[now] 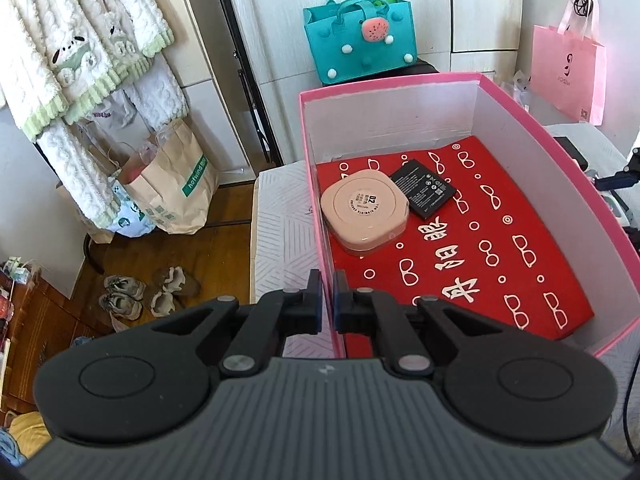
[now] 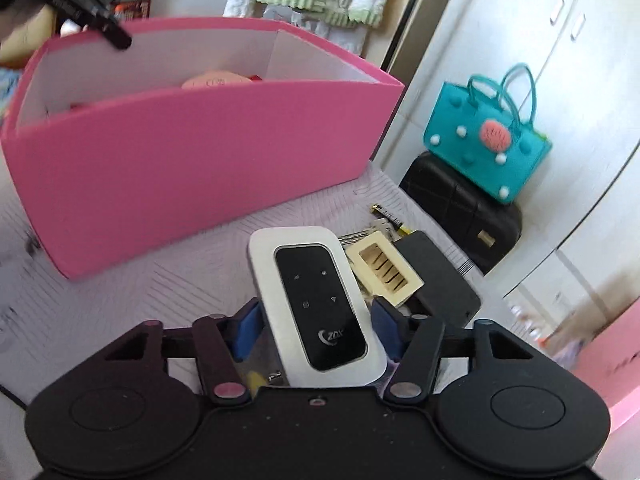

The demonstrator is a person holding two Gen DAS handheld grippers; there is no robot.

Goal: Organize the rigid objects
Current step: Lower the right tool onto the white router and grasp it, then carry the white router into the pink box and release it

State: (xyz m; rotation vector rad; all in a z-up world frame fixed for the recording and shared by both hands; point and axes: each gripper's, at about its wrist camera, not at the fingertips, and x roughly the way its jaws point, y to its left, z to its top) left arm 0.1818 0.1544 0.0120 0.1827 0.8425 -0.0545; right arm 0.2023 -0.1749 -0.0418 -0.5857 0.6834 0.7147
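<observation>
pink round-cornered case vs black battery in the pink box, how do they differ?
The pink case is thick, with rounded corners and a raised disc on its lid; the black battery is a thin, flat, sharp-cornered rectangle. The case is pale pink with a small printed label; the battery is black, covered in white print. The case sits against the pink box left wall; the battery lies further in. Both lie flat on the red liner, touching at one edge.

Pink box [image 1: 520, 92], white inside; red liner [image 1: 460, 264] with white glasses print. Pale pink case [image 1: 364, 216], black battery [image 1: 424, 189] at 3 o'clock. White-and-black router [image 2: 316, 304], cream part [image 2: 384, 272]. Teal bag [image 1: 360, 44], white pom-poms.
</observation>
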